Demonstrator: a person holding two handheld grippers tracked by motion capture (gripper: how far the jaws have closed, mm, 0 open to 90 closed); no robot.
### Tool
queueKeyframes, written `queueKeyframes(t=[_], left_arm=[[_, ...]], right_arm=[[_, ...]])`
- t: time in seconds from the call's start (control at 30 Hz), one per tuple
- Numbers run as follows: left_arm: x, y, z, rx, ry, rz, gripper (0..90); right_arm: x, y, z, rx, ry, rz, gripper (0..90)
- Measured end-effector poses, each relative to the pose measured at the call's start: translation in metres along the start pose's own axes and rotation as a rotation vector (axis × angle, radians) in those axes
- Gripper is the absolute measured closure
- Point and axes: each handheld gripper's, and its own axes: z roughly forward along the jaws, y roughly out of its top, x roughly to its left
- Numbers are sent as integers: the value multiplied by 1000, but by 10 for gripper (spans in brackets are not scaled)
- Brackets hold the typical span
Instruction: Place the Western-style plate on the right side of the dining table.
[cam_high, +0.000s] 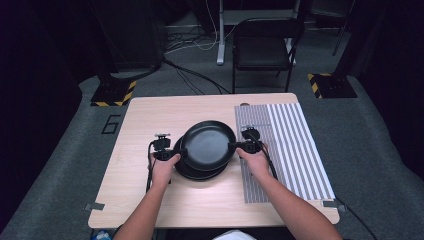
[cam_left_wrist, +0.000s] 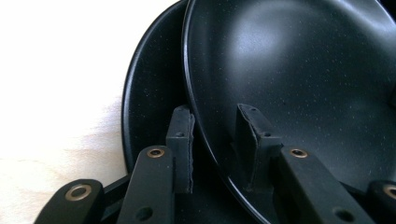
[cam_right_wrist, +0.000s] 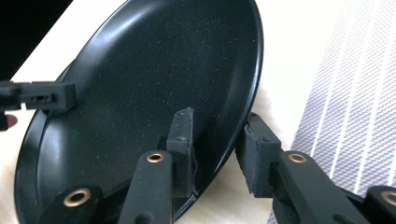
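Observation:
A black plate (cam_high: 207, 145) sits tilted above a stack of black plates (cam_high: 200, 175) in the middle of the wooden table (cam_high: 145, 125). My left gripper (cam_high: 177, 156) is shut on its left rim and my right gripper (cam_high: 235, 146) is shut on its right rim. In the left gripper view the jaws (cam_left_wrist: 217, 140) straddle the rim of the upper plate (cam_left_wrist: 303, 70), with a lower plate (cam_left_wrist: 149, 102) beneath it. In the right gripper view the gripper (cam_right_wrist: 219, 144) pinches the edge of the plate (cam_right_wrist: 154, 79), one pad inside and one under it. A left gripper jaw (cam_right_wrist: 51, 97) shows at the far rim.
A grey striped mat (cam_high: 290, 145) covers the right part of the table, just beside the right hand. Bare wood lies left of and in front of the stack. A black folding chair (cam_high: 262, 45) stands beyond the far edge.

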Motion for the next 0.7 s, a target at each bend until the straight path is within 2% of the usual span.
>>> queueKeyframes(t=[0.03, 0.1, 0.2, 0.27, 0.43, 0.57, 0.63, 0.7], left_arm=[[1, -2, 0, -11, -15, -11, 675], [2, -3, 1, -20, -19, -18, 678], [0, -6, 0, -34, -16, -4, 672], [-1, -8, 1, -51, -14, -1, 668], [0, -13, 1, -83, -22, 5, 667], [0, -13, 1, -82, -26, 3, 668], [1, -12, 1, -82, -32, 2, 669], [2, -12, 1, -81, -37, 4, 670]], right_arm=[[-1, 3, 0, 2, -1, -5, 683], [-1, 5, 0, 4, 0, -7, 685], [-3, 7, 3, 2, -9, -10, 684], [-3, 6, 2, 3, -8, 8, 684], [-1, 3, 1, -5, -18, -21, 648], [-2, 3, -2, -19, -25, -33, 612], [-2, 2, -8, -14, -24, -9, 600], [-1, 0, -13, -22, -22, -12, 592]])
